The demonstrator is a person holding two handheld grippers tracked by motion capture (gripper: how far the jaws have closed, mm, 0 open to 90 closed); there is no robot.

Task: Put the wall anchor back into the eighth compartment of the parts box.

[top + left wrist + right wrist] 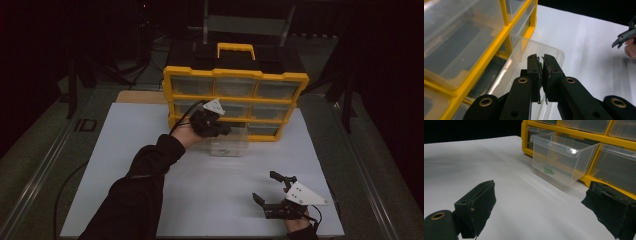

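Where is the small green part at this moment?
In the right gripper view, the green part lies on the floor of the clear drawer, which is pulled out from the yellow cabinet's bottom row.

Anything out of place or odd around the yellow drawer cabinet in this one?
One clear drawer in the bottom row of the yellow cabinet is pulled well out, with a small green piece inside. The left gripper hovers shut above it. Nothing looks spilled or damaged.
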